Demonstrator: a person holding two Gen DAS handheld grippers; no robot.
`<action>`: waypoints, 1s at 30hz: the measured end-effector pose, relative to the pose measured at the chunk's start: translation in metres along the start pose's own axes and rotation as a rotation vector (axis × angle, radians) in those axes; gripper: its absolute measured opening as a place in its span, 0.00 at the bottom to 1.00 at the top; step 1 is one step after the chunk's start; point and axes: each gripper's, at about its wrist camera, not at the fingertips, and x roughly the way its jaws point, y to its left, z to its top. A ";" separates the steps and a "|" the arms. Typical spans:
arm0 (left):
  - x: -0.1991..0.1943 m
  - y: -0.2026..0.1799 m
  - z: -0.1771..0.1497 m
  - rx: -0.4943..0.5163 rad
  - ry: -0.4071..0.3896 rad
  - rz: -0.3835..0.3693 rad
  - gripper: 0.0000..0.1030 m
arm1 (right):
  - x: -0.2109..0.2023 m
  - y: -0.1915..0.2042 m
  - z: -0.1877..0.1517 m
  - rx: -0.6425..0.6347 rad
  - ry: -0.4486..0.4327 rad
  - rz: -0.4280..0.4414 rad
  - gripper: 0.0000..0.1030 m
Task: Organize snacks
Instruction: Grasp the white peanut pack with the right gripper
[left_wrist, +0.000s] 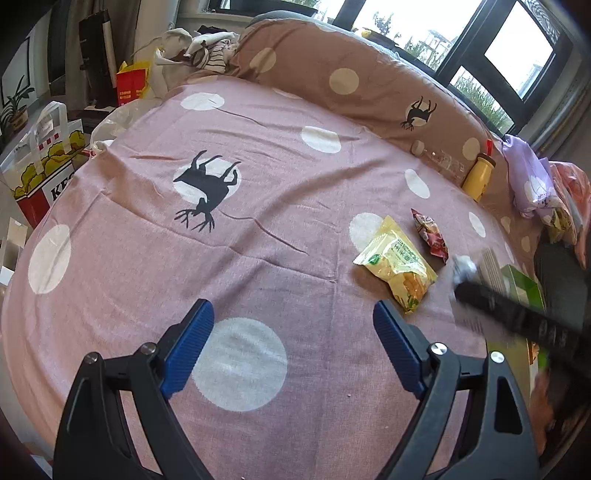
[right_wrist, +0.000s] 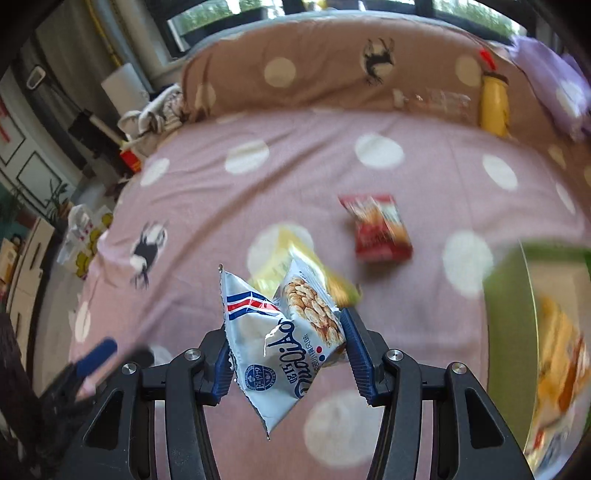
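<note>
**So, snack sorting on the bed: silver packet is in the air**

Basically the pink spotted bedspread (left_wrist: 258, 229) is offering loads of open room across its left and middle, with the brown pillow (left_wrist: 332, 77) closing off the far edge. Clutter is sitting on the right: a yellow snack bag (left_wrist: 397, 264) just beside a red snack bag (left_wrist: 430, 234), apart from each other, and a green box (right_wrist: 506, 325) running along the right edge with packets inside. A yellow bottle (left_wrist: 478, 175) is leaning against the pillow.

The right gripper (right_wrist: 286, 354) is pinching a silver snack packet (right_wrist: 273, 343) between its blue pads, holding it above the bedspread, near the box. The left gripper (left_wrist: 293, 347) is hovering low over a white spot, jaws spread wide, gripping nothing.
</note>
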 end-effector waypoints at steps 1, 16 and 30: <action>0.001 -0.002 -0.001 0.006 0.004 0.003 0.86 | 0.000 -0.004 -0.012 0.018 0.007 -0.019 0.53; -0.001 -0.036 -0.013 0.084 0.006 -0.103 0.86 | -0.005 -0.044 -0.045 0.183 -0.006 0.145 0.82; 0.014 -0.089 -0.037 0.178 0.132 -0.310 0.68 | 0.001 -0.085 -0.050 0.372 0.013 0.346 0.82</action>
